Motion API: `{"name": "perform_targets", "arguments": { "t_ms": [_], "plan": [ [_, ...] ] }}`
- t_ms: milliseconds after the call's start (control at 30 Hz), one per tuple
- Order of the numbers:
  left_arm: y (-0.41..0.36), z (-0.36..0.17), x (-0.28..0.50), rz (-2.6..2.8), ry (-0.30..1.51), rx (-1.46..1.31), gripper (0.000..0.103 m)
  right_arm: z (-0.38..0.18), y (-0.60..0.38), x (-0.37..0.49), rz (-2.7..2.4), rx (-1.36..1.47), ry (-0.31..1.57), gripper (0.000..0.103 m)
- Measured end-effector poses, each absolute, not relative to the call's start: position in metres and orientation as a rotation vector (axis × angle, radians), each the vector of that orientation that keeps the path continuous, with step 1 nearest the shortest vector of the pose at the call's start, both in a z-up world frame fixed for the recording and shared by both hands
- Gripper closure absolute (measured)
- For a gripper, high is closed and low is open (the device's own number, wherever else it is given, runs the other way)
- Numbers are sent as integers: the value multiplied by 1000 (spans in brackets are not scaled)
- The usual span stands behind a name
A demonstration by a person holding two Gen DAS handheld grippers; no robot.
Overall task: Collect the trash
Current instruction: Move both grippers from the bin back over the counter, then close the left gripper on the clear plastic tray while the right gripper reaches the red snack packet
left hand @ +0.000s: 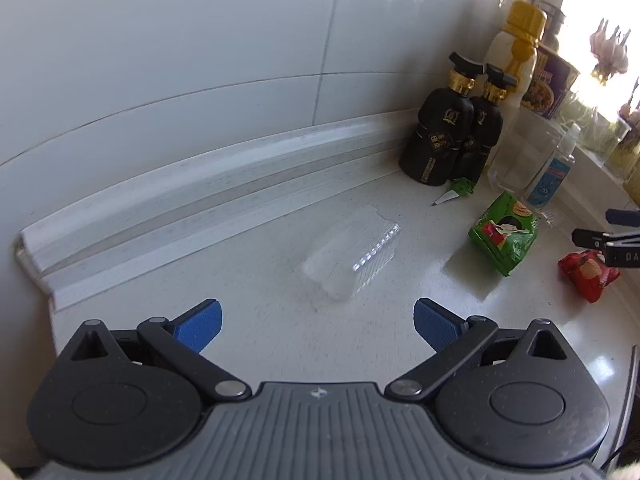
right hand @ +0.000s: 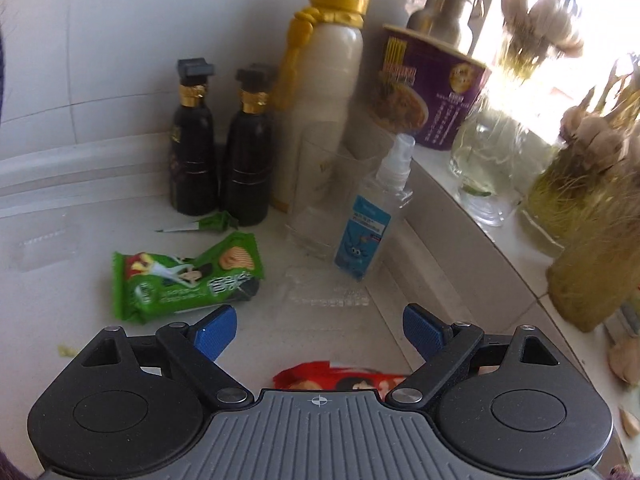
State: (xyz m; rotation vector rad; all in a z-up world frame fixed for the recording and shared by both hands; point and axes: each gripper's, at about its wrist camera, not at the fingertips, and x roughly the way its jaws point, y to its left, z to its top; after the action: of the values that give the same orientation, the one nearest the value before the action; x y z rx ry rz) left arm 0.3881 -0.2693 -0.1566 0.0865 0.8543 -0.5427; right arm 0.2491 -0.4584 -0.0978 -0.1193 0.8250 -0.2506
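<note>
A clear plastic clamshell tray (left hand: 352, 254) is lying empty on the white counter (left hand: 248, 320), well apart from the rest. A crumpled green snack wrapper (right hand: 184, 278) is lying flat nearby, a small green twisted scrap (right hand: 212, 224) sitting behind it. A red wrapper (left hand: 588, 276) is lying crumpled beside the green one.

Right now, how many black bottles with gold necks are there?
2. One black bottle stands by the back wall; the other is just right of it, beside the tall white bottle.
</note>
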Motion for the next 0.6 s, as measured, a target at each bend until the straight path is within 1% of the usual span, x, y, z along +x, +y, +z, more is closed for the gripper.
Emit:
{"name": "perform_targets", "arguments": {
  "t_ms": [100, 200, 333, 400, 567, 600],
  "plan": [
    [-278, -162, 393, -575, 831, 112, 2, -106, -472, 264, -209, -73, 878, 11],
    [-288, -169, 399, -606, 811, 144, 5, -114, -478, 279, -190, -96, 914, 11],
    [-301, -176, 405, -643, 806, 187, 16, -123, -485, 297, -180, -96, 961, 12],
    [-305, -179, 407, -641, 809, 203, 23, -127, -489, 305, -166, -79, 981, 14],
    [-309, -180, 410, -642, 806, 208, 32, -137, -493, 318, -171, -73, 1006, 14],
    [-310, -180, 410, -641, 800, 214, 37, -138, -493, 319, -168, -71, 1005, 16]
  ]
}}
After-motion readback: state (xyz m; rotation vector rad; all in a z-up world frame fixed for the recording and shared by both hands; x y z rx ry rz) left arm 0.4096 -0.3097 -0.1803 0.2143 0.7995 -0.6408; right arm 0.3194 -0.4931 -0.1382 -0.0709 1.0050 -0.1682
